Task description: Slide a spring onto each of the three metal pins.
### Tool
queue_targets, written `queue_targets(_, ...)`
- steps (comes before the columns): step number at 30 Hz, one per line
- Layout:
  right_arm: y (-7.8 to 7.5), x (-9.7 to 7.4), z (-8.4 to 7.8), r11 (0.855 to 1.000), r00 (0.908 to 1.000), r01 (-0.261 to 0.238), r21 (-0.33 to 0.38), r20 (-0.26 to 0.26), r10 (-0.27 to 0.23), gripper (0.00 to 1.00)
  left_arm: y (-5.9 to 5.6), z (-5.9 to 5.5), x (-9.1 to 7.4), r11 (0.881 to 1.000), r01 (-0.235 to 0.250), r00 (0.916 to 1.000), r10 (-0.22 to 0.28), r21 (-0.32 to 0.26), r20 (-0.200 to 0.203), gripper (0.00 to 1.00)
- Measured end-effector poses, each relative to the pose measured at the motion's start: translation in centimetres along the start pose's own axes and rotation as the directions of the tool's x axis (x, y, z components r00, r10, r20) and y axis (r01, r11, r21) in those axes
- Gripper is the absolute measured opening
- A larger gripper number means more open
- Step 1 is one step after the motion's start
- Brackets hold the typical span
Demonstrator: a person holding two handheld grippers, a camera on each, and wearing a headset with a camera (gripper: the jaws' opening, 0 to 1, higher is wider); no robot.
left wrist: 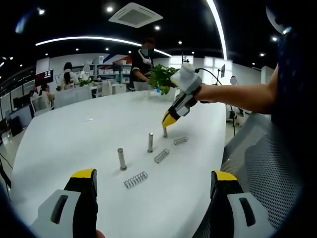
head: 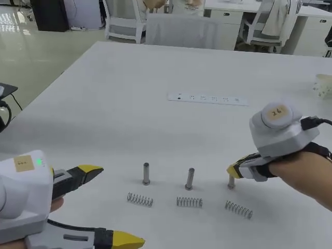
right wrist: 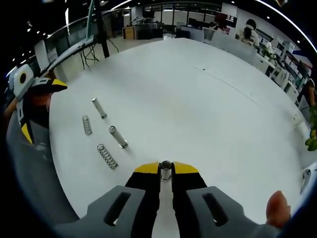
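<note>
- Progress: no spring is fitted. All three insertions are outstanding.
- Pins: the left pin [head: 146, 174], middle pin [head: 190, 178] and right pin [head: 231, 182] stand upright in a left-to-right row on the white bench [head: 155, 78]. Each shaft is bare.
- Springs: the left spring [head: 140, 199], middle spring [head: 189, 202] and right spring [head: 238, 209] lie flat on the bench. Each is just to the near side of its own pin and does not touch it.
- Right gripper [right wrist: 166, 171]: the jaws are closed on the upper part of the right pin. The pin base appears to rest on the bench.
- Left gripper [left wrist: 154, 176]: it hangs at the near left, short of the left spring. The jaws are spread wide and hold nothing.
- Assessment: the right pin is probably being steadied or prepared first. A spring must next be picked up and threaded over a pin top, then twice more.
</note>
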State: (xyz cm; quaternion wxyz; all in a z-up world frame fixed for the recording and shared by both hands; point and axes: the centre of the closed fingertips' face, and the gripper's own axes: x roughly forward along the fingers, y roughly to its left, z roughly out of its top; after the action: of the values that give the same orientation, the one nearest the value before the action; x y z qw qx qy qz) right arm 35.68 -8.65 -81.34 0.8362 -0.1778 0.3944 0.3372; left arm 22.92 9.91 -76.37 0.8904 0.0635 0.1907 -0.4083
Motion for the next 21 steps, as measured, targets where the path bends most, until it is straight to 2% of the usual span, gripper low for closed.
queue_targets(21,0.50,-0.72,-0.72,1.000,0.9998,0.000,0.013,-0.020,0.000,0.05,-0.05,0.08,0.07,1.000,0.004,1.0000,-0.004,0.009,-0.004,0.92)
